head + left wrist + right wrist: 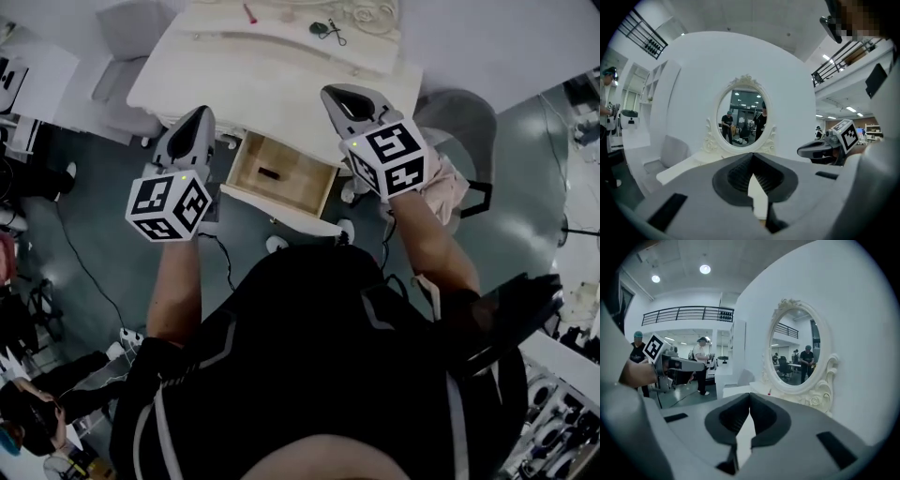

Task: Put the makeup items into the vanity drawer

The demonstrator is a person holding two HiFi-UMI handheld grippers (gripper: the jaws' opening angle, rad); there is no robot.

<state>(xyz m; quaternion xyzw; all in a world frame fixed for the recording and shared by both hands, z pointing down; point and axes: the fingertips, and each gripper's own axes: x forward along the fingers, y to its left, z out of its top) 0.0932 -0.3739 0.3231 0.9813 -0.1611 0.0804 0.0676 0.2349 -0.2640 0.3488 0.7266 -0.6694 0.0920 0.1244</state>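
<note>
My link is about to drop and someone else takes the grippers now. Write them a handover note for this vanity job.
Left gripper: shut, empty, raised and facing the oval mirror.
Right gripper: shut, empty, also raised.
Vanity drawer: open, with one small dark item lying inside.
Vanity top: a red stick-like item and a dark item lie near the back.
Done: at least one item is stowed.
Left: move those two into the drawer.
</note>
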